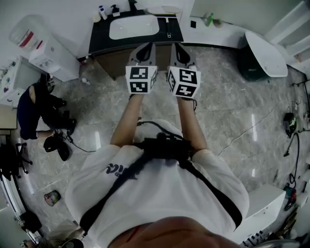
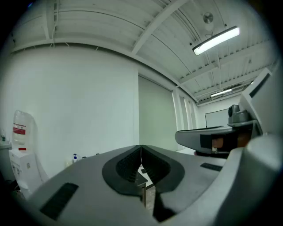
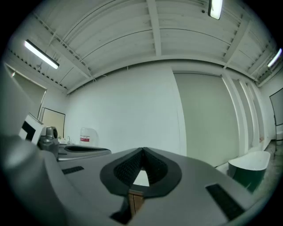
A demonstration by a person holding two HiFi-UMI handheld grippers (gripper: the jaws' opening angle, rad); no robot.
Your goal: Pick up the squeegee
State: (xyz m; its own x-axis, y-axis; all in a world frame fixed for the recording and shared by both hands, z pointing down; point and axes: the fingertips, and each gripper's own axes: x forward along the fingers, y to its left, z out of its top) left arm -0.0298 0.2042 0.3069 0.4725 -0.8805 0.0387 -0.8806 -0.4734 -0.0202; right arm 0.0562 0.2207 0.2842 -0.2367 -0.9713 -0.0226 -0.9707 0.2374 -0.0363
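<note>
Head view: You stand on a glossy, marble-patterned floor (image 1: 232, 111) facing the bench (image 1: 97, 34), a dark-topped vanity with a white oval basin (image 1: 134, 26) set into it. You hold both grippers out level, side by side, with their black-and-white marker cubes turned up toward you.
Left gripper (image 1: 147, 46): The fingers (image 2: 126, 167) are closed. Their ribbed black pads meet in a thin seam at the tips, with nothing between them and nothing touched.
Right gripper (image 1: 175, 47): The fingers (image 3: 127, 167) are closed the same way, tip to tip and empty. Below the tips a strip of brown cabinet front shows through the gap.
Squeegee (image 1: 168, 27): It lies on the bench just right of the basin, well apart from both grippers. It is slim, and its long axis runs from the bench's front edge toward the wall. It is too small here to tell which end carries the blade.
Materials: The gripper shells are smooth matte grey, with textured black pads on the fingers.
Surroundings: Small bottles (image 1: 102, 11) stand at the bench's back left corner. A white water dispenser (image 1: 41, 51) is off to your left. A bathtub (image 1: 265, 53), white inside and dark outside, is to your right.
</note>
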